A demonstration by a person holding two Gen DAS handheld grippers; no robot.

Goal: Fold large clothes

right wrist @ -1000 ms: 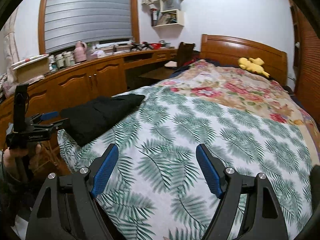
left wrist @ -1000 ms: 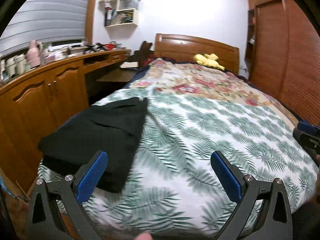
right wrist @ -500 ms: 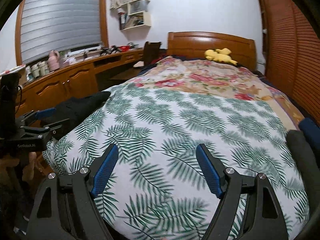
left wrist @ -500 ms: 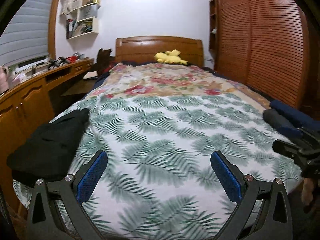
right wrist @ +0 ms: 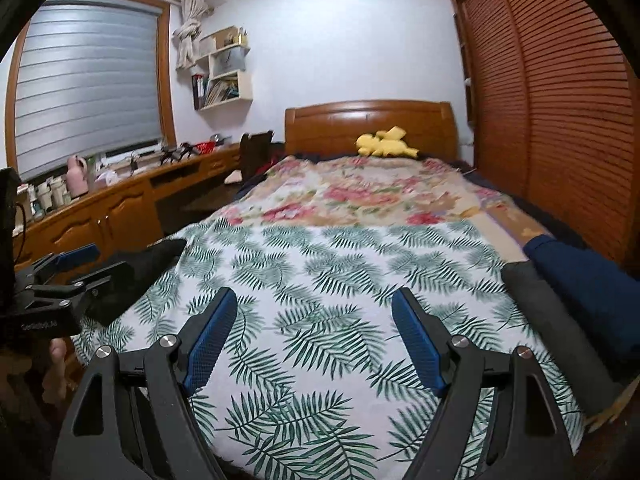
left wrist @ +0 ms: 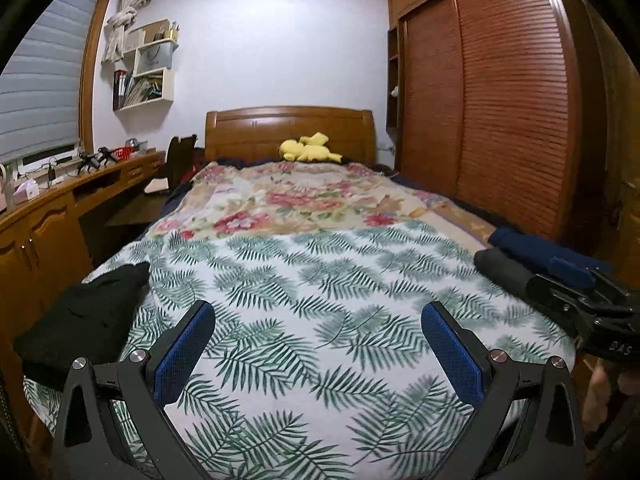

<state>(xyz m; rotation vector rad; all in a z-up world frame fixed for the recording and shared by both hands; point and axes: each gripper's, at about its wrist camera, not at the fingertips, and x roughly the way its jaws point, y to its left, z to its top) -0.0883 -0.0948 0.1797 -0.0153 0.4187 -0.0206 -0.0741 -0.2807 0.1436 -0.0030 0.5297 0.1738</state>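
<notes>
A folded black garment (left wrist: 84,320) lies at the left edge of the bed (left wrist: 320,280), also in the right wrist view (right wrist: 132,276). A grey garment (right wrist: 560,328) and a navy garment (right wrist: 588,276) lie along the right edge, also in the left wrist view, grey (left wrist: 504,272) and navy (left wrist: 536,250). My left gripper (left wrist: 318,354) is open and empty above the fern-print cover near the foot. My right gripper (right wrist: 314,338) is open and empty, right of the left one. Each gripper shows in the other's view, the right (left wrist: 592,308) and the left (right wrist: 60,280).
A wooden desk and cabinets (right wrist: 120,208) run along the left wall under a window. A slatted wardrobe (left wrist: 500,120) stands on the right. A yellow plush toy (left wrist: 308,150) lies by the headboard. A floral quilt (right wrist: 360,196) covers the far half of the bed.
Both views have swung right and tilted up, away from the black garment, so the grey and navy garments on the right edge now show. Both grippers stayed open.
</notes>
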